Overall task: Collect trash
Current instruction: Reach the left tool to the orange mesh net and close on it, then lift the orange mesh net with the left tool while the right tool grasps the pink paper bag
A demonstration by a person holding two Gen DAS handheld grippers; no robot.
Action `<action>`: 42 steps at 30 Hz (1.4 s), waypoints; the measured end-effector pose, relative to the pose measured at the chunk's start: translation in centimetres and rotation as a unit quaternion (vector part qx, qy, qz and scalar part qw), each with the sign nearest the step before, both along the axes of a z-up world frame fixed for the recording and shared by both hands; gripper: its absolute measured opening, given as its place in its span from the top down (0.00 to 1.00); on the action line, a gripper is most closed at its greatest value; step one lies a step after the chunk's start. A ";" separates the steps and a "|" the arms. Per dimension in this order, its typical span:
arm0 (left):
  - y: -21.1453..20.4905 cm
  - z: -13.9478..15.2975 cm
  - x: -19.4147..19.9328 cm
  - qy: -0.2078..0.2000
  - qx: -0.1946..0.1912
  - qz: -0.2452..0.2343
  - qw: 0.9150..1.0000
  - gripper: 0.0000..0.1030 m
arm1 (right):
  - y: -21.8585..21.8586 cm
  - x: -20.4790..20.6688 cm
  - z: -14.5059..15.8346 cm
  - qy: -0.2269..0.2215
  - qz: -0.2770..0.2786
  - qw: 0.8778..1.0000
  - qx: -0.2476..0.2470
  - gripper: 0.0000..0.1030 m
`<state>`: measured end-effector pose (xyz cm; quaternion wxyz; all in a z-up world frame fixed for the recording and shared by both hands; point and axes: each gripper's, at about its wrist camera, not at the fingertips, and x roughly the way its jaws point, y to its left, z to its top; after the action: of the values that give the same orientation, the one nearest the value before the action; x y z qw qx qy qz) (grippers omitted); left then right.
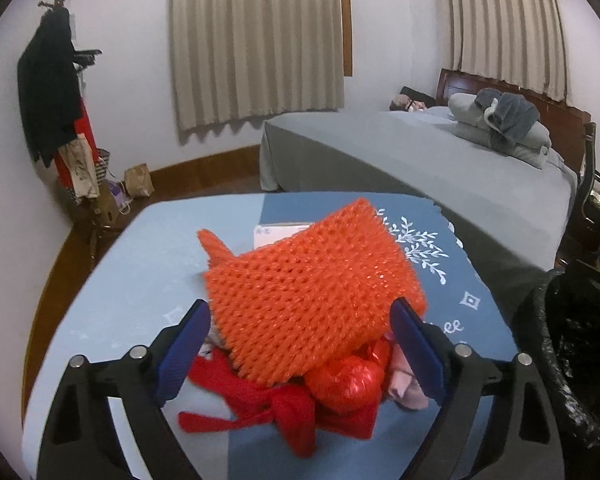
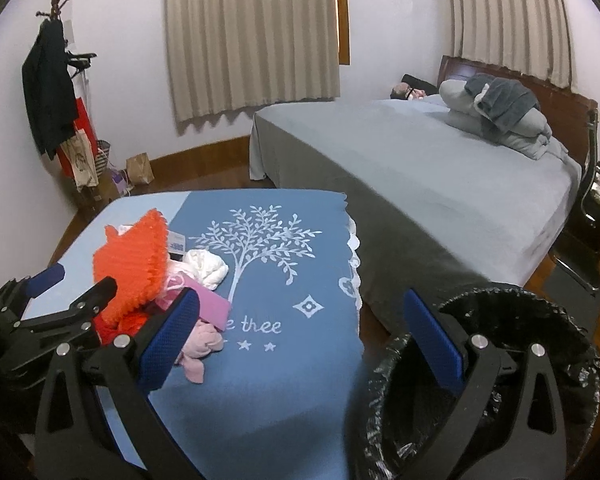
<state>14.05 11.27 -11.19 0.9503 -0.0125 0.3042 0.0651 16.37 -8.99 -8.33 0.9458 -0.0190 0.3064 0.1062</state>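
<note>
Both grippers gape empty, the left gripper [image 1: 300, 344] straddling the orange foam net [image 1: 312, 292] atop the table's [image 1: 132, 280] trash pile; featherlight and squashy, it should pinch easily across its middle.

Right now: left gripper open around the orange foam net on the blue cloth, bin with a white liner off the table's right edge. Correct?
One error: the bin liner is black, not white, as the right wrist view shows. The rest holds: the left gripper is open around the orange foam net on the blue cloth.
</note>
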 end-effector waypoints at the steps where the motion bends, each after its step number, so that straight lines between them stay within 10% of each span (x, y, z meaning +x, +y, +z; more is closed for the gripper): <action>1: 0.0 -0.4 0.5 0.006 -0.001 -0.004 1.000 0.13 | 0.1 0.3 -0.2 0.003 0.000 1.000 -0.001 0.05; 7: -0.1 -2.2 2.2 0.032 -0.018 -0.020 0.999 0.30 | 0.8 1.5 -1.6 0.023 0.006 1.000 -0.005 0.05; 18: 0.3 -2.5 2.0 0.033 -0.029 -0.024 0.999 0.93 | 1.6 1.9 -2.4 0.031 0.014 0.999 -0.009 0.05; 25: 0.2 -2.1 1.5 0.032 -0.034 -0.026 0.999 0.97 | 1.5 2.0 -2.6 0.032 0.011 0.999 -0.010 0.05; 29: 0.6 -2.4 1.5 0.029 -0.032 -0.009 0.999 0.44 | 1.7 2.1 -3.0 0.038 0.015 0.999 -0.009 0.05; 35: 0.8 -3.6 2.8 0.048 -0.029 -0.016 0.998 0.34 | 1.9 2.2 -3.1 0.038 0.016 0.999 -0.012 0.05; 37: 0.6 -3.7 2.8 0.042 -0.021 -0.022 0.999 0.37 | 1.7 2.4 -3.2 0.040 0.013 0.999 -0.011 0.05; 42: 0.5 -3.4 2.6 0.037 -0.019 -0.030 0.999 0.89 | 1.8 2.4 -3.4 0.042 0.012 0.999 -0.014 0.05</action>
<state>16.66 11.79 -14.62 0.9394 -0.0191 0.3408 0.0307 18.82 -7.14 -11.78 0.9304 -0.0315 0.3468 0.1143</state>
